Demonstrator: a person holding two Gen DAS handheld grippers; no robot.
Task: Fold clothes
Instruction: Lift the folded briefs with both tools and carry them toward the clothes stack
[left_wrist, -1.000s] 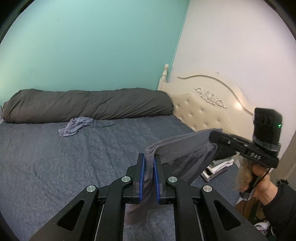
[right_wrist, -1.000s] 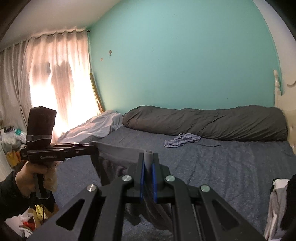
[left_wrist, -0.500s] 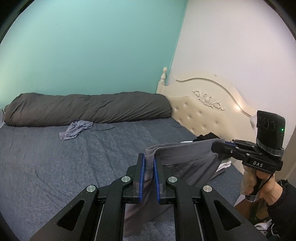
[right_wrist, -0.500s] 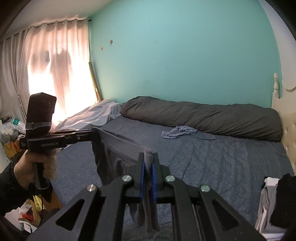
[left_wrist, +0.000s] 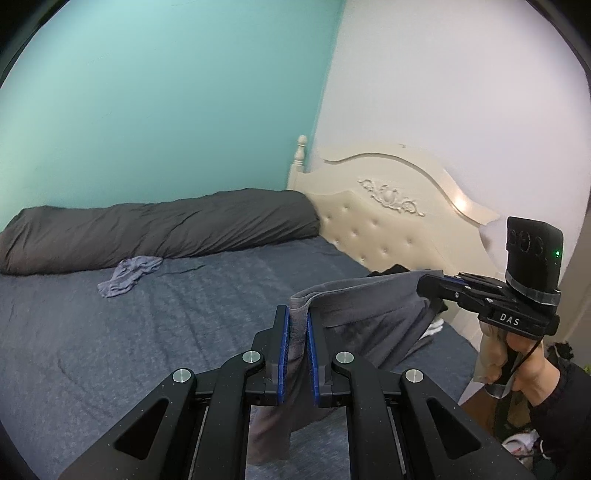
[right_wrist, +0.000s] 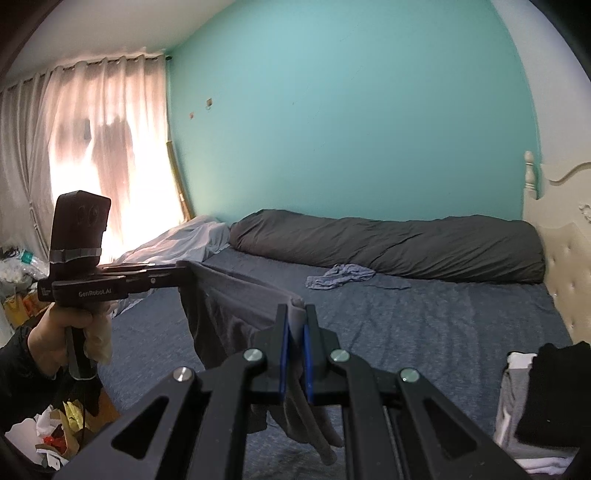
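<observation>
My jaws are clamping the grey garment (left_wrist: 373, 295) at its waistband corners, left gripper (left_wrist: 297, 347) and right gripper (right_wrist: 293, 350); it is hanging limp and light above the bed (left_wrist: 110, 332).

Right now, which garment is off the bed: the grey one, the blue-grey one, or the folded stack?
The grey garment: stretched in the air between both grippers, hem hanging. The crumpled blue-grey garment lies by the rolled duvet; the folded stack rests on the bed.

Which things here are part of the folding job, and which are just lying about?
In the job:
grey garment, held up between both grippers
left gripper
right gripper
folded pile

Lying about:
blue cloth
dark duvet roll
white sheet
floor clutter
</observation>
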